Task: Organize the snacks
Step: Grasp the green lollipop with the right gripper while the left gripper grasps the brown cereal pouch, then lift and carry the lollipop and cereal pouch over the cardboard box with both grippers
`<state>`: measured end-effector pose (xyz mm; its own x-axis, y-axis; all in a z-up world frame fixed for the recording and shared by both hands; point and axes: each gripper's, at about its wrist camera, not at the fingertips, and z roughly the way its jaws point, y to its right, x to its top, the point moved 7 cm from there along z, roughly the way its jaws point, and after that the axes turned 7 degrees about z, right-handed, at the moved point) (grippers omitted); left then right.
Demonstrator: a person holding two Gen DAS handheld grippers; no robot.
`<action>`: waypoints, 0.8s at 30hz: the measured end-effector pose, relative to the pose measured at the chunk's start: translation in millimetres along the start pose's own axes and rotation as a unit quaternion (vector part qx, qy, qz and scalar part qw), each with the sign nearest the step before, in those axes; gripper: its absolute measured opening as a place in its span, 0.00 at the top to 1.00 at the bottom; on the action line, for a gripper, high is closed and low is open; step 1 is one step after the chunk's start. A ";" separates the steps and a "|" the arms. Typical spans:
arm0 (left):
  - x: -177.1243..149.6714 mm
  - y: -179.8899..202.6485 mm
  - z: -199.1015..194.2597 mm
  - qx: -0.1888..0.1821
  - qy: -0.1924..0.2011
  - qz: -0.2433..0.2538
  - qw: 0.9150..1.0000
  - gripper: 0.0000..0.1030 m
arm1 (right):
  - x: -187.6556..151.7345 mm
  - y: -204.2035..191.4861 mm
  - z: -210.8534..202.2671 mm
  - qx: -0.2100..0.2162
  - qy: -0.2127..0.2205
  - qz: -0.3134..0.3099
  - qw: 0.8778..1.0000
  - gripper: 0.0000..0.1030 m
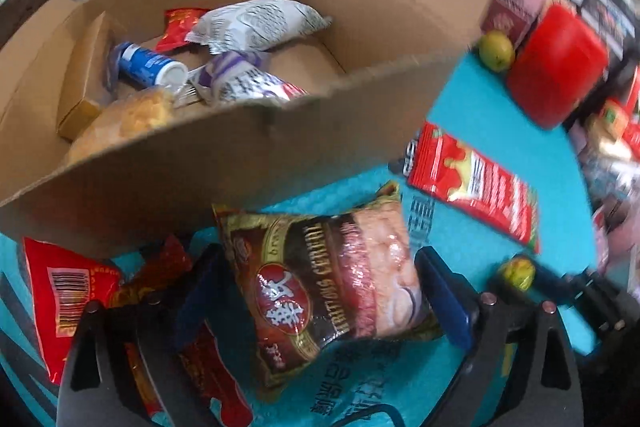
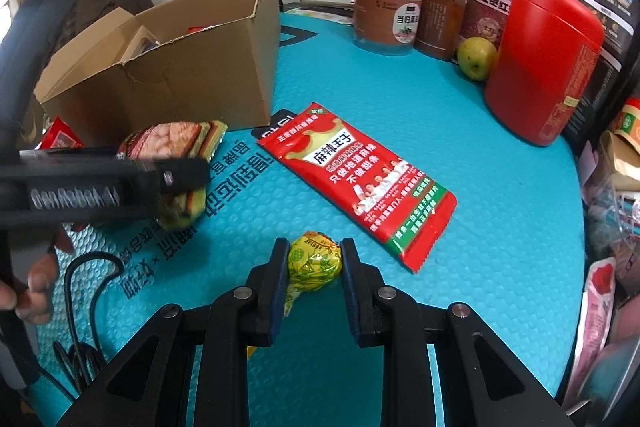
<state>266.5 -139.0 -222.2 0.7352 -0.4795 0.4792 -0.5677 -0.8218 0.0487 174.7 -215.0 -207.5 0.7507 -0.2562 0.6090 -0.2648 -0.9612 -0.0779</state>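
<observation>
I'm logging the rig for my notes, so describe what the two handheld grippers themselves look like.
Both the left gripper and right gripper are matte black linkages with silver pivot pins and blue pads lining the fingers. The left gripper's side carries raised lettering, blurred. A bare hand holds it.

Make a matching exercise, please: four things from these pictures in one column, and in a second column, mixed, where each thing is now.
Things:
1. brown snack bag
2. yellow-green wrapped candy
3. blue and white bottle
4. green apple

Places:
A. lying inside the cardboard box
B. between the fingers of the left claw
C. standing beside the red canister
D. between the fingers of the right claw

Pairs: 1-B, 2-D, 3-A, 4-C
</observation>
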 end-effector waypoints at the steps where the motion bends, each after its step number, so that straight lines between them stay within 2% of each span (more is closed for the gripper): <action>1: -1.0 2.0 1.0 0.009 0.001 0.009 1.000 0.07 | -0.2 0.1 0.0 0.001 0.001 0.000 1.000 0.76; 2: -2.0 3.0 1.1 0.014 0.006 0.012 1.000 0.07 | -0.2 0.0 0.0 0.001 0.001 0.001 1.000 0.76; 4: -3.7 2.8 -2.6 0.012 0.021 0.004 1.000 0.13 | -0.3 -0.2 0.0 0.000 0.001 0.000 1.000 0.76; 6: -5.6 3.0 -7.8 0.012 0.032 0.008 0.999 0.27 | -0.9 0.5 -0.5 -0.001 0.001 -0.001 1.000 0.76; 9: -11.0 7.9 -14.3 0.002 0.034 0.026 0.999 0.37 | -2.2 1.0 -1.6 -0.003 0.001 -0.003 1.000 0.76; 14: -22.2 21.3 -24.0 -0.030 0.019 0.041 0.999 0.38 | -8.7 2.0 -6.7 -0.006 -0.002 -0.008 1.000 0.76; 19: -43.5 34.1 -36.3 -0.048 0.007 0.055 0.997 0.38 | -20.5 7.5 -16.6 -0.005 -0.008 -0.003 1.000 0.76; 24: -61.0 39.5 -44.7 -0.050 0.005 0.054 0.997 0.37 | -34.9 7.7 -27.7 -0.002 -0.012 -0.006 1.000 0.76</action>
<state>182.6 -128.5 -210.4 0.6646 -0.5595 0.4952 -0.6774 -0.7308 0.0834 129.7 -210.6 -207.5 0.7685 -0.2474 0.5901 -0.2587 -0.9636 -0.0670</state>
